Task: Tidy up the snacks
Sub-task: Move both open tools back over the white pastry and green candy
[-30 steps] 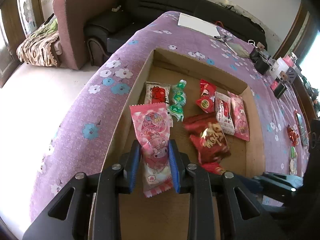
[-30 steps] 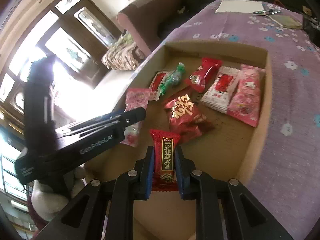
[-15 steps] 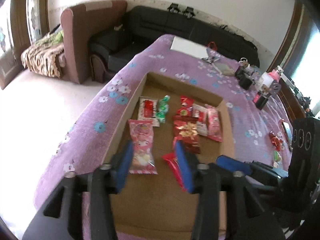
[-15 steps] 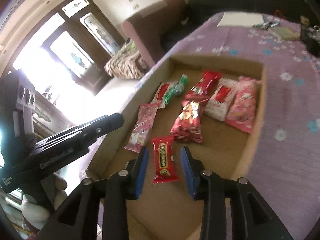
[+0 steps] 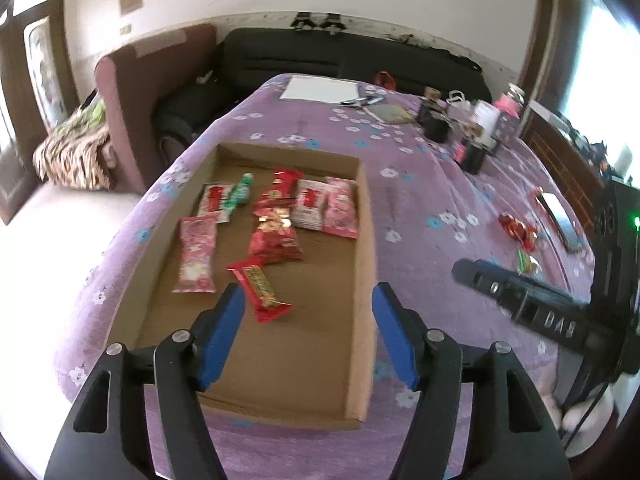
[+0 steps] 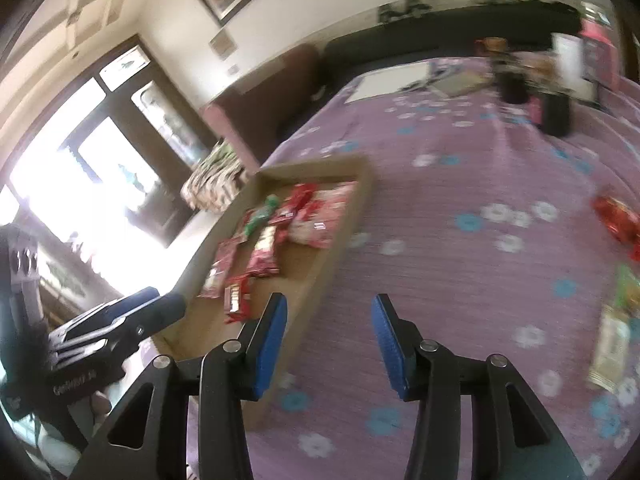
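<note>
A shallow cardboard tray (image 5: pixel 366 280) on the purple flowered cloth holds several snack packets. A pink packet (image 5: pixel 196 256) lies at its left and a red bar packet (image 5: pixel 260 292) lies near the front. A red-and-gold bag (image 5: pixel 274 232) sits mid-tray. My left gripper (image 5: pixel 308 300) hovers above the tray's front, its jaws opening with nothing between them. My right gripper (image 6: pixel 328 308) hangs over the cloth just right of the tray (image 6: pixel 320 276), jaws also opening and empty. Loose red sweets (image 6: pixel 618 220) and a green packet (image 6: pixel 624 288) lie on the cloth at the right.
The right gripper's body (image 5: pixel 520 300) reaches in right of the tray, and the left gripper's body (image 6: pixel 120 320) shows at the tray's left. Black jars (image 5: pixel 436 128), papers (image 5: pixel 320 88) and a phone (image 5: pixel 560 216) sit farther along the table. A sofa stands behind.
Both grippers let go of their packets, and the pink packet and red bar now lie in the tray. Both pulled back and up, and the right one swung right over the cloth.
</note>
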`<state>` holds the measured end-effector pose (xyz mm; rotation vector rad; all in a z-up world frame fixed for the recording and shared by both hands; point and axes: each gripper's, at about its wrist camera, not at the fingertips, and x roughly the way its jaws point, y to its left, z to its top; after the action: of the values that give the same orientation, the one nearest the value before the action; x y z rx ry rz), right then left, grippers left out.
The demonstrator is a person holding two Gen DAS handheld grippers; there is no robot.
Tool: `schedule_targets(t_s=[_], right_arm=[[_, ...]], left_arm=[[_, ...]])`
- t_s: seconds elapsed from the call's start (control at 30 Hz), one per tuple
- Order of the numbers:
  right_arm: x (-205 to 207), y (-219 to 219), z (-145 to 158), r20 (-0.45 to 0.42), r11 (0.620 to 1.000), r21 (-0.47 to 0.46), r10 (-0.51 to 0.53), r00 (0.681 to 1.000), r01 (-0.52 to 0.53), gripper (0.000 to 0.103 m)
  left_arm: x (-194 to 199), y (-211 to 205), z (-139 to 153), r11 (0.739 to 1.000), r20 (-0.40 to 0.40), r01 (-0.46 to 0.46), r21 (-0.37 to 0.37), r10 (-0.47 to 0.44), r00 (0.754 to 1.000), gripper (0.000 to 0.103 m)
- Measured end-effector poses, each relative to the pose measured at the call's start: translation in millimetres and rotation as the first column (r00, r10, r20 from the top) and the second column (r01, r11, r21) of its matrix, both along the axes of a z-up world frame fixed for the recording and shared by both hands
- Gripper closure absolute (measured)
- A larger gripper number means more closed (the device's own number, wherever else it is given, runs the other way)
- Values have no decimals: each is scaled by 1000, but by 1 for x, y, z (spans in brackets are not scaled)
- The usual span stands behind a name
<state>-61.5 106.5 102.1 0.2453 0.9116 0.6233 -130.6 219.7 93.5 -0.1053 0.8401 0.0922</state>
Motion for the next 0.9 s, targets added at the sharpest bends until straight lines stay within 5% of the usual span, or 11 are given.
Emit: schedule_targets(t_s=[0.2,0.53,0.9], right_arm=[[4,-58,-7,-6,994,20,-111,994,112,56],[11,-138,-22,-36,964,32,-264,964,265,55],[21,-177,-38,-60,930,46,-360,931,363,55]], left_arm=[[-2,-36,-4,996,-7,37,84,-37,999,38],[4,-70,-16,990,-53,95,100,-90,995,38],[10,-87,-28,990,-90,139,33,-136,987,38]])
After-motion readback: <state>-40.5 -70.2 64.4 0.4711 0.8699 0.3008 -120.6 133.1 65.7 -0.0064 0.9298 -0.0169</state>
